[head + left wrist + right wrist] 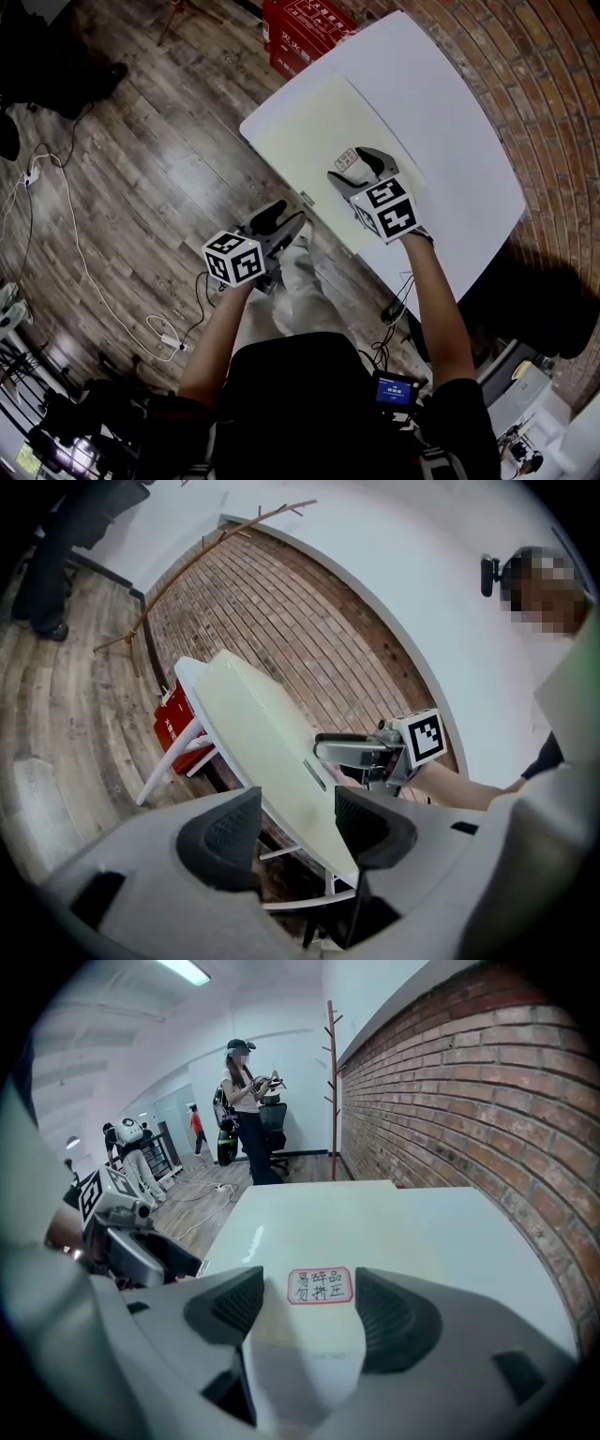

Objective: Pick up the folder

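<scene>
Folder, pale cream, lies flat on the white table, along the side nearest the wood floor. Right gripper is over the folder's near part, jaws well apart and gripping nothing; a red-bordered label on the folder shows between them. Left gripper is off the table, just beside its near edge, jaws partly open and empty, that edge lined up between them.

I see a white table under my right tongs, brick wall to their right, wooden floor below my left tongs.
</scene>
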